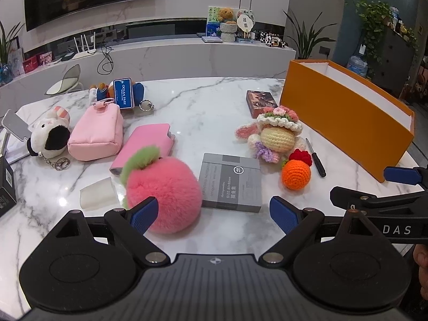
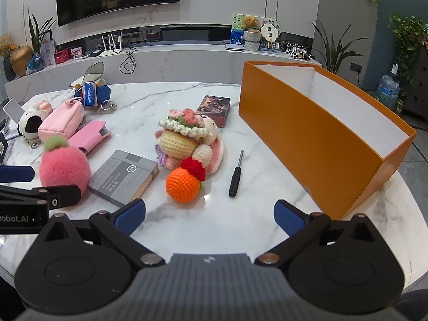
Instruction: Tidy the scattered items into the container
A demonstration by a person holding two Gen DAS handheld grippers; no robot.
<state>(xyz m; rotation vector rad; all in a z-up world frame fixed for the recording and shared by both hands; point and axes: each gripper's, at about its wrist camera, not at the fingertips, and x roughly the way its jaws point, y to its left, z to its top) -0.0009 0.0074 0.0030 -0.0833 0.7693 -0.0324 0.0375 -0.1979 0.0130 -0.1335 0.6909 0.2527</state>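
Left wrist view: the left gripper (image 1: 214,215) hangs spread wide and empty over a marble table (image 1: 203,107), its pads flanking a pink fuzzy ball (image 1: 163,200) and a grey notebook (image 1: 231,183). Beside it the right gripper (image 2: 210,215) is likewise spread and empty, near a crochet orange (image 2: 183,184) and a screwdriver (image 2: 236,174). Farther back lie a crochet doll (image 2: 184,136) and a pink pouch (image 1: 95,133). What shows of the orange box (image 2: 315,139) looks empty; tidying seems not yet begun.

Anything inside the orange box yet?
The orange box shows only bare white inner walls. Its near wall hides the bottom, so something low could still lie there unseen. The toys, notebook and screwdriver are still on the table.
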